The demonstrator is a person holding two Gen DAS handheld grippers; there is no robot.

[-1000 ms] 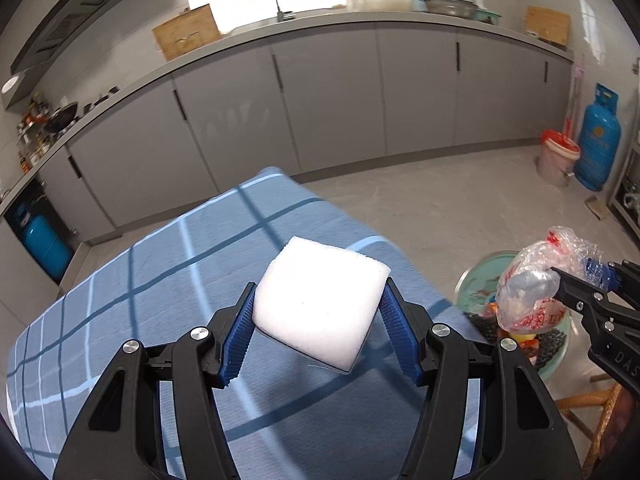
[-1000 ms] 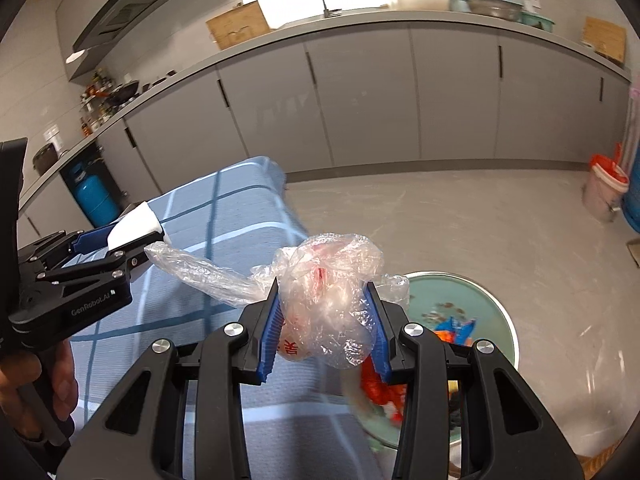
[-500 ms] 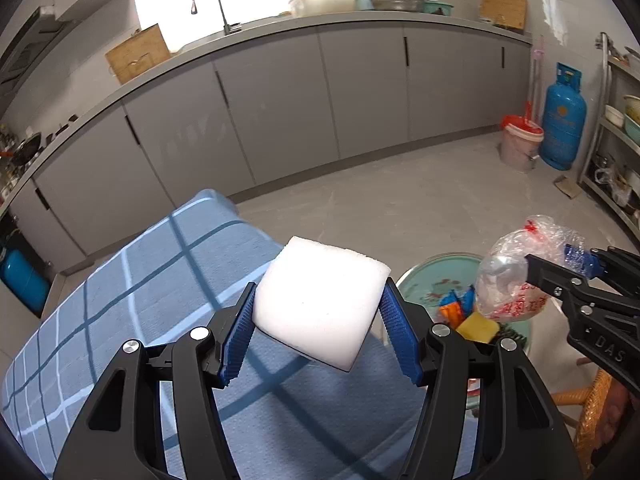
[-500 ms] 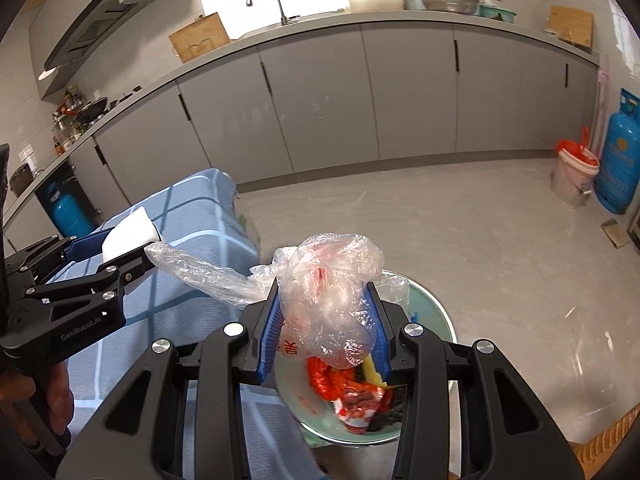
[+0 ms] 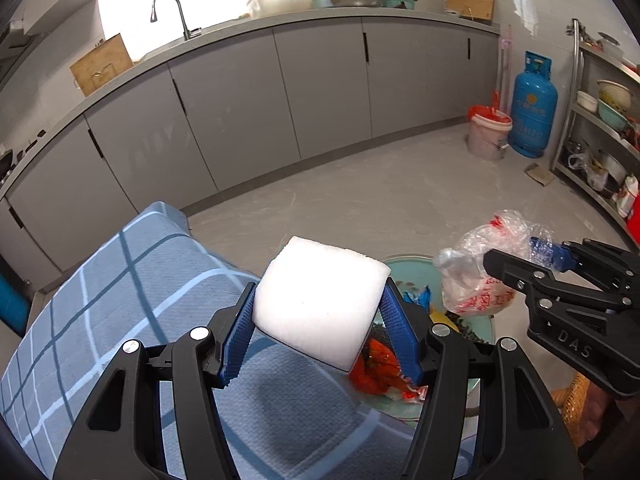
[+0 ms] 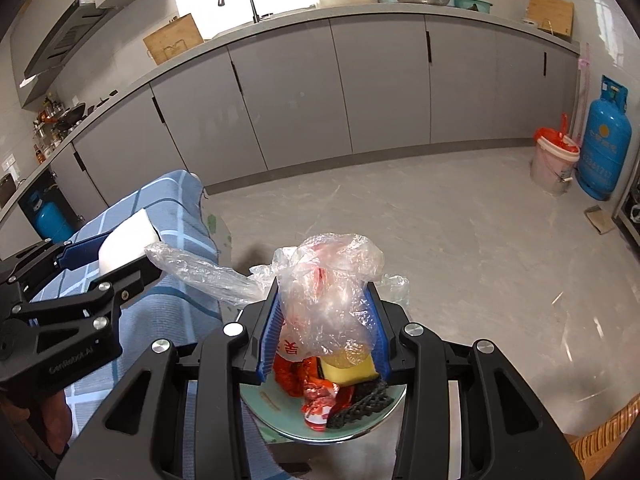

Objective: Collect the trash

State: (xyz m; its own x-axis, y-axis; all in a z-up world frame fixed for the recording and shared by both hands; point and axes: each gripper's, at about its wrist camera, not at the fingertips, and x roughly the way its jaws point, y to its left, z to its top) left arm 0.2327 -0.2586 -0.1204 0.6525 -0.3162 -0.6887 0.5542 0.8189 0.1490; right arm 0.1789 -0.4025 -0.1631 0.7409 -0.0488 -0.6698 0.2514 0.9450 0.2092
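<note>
Left tongs (image 5: 318,334) clamped on white foam block (image 5: 320,304), right tongs (image 6: 326,334) clamped on crumpled plastic bag (image 6: 328,284), above basin (image 6: 280,416).

Both grippers now sit closer to the green basin (image 6: 372,424) than a second ago. The right gripper (image 6: 324,328) carries its plastic bag (image 6: 328,296) directly above it, while the left gripper (image 5: 320,332) brings the white foam block (image 5: 320,304) from over the blue checked cloth (image 5: 132,280) to the basin's near rim.
</note>
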